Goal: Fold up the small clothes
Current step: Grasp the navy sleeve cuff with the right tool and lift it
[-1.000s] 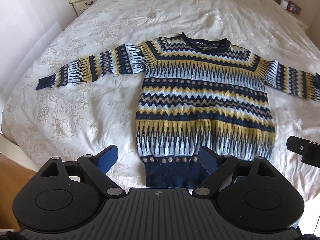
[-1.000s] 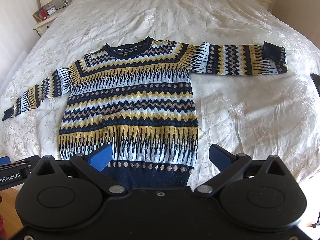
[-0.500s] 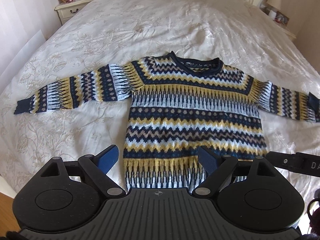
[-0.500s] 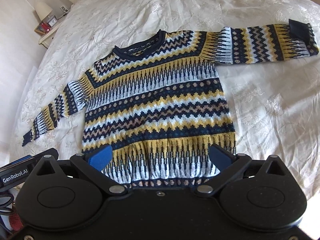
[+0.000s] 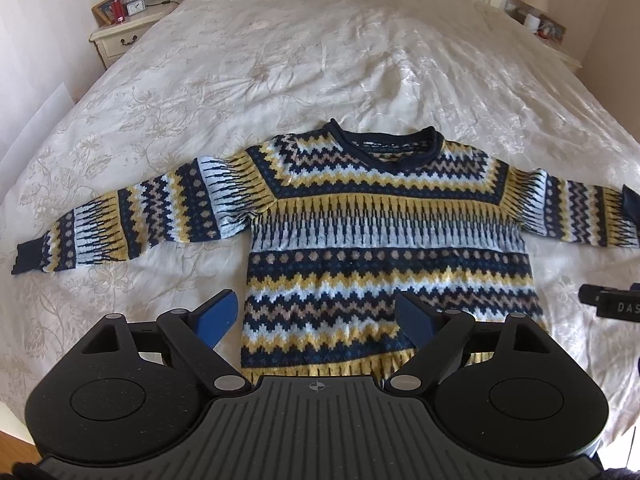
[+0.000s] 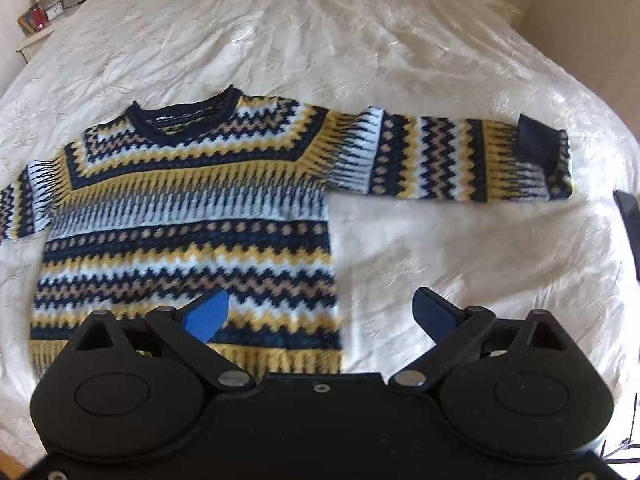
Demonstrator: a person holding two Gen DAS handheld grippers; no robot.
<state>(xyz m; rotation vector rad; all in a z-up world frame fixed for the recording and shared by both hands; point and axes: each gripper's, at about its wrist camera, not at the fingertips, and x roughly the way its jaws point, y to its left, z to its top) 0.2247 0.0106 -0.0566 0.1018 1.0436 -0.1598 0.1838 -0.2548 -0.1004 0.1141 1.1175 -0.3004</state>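
A knitted sweater in navy, yellow and pale blue zigzag bands lies flat, face up, on a bed, collar away from me, both sleeves spread out sideways. It also shows in the right wrist view. Its left sleeve ends in a navy cuff; its right sleeve has the cuff folded back. My left gripper is open and empty above the sweater's lower left part. My right gripper is open and empty above the sweater's lower right edge. The hem is hidden behind both grippers.
The bed has a cream floral bedspread. A bedside table with a lamp, a clock and a red item stands at the far left, another bedside table at the far right. Part of the right gripper's body shows at the left view's right edge.
Both grippers have moved forward over the sweater from its hem end. The right view has swung right, toward the right sleeve. Both stay open. The sweater has not moved.
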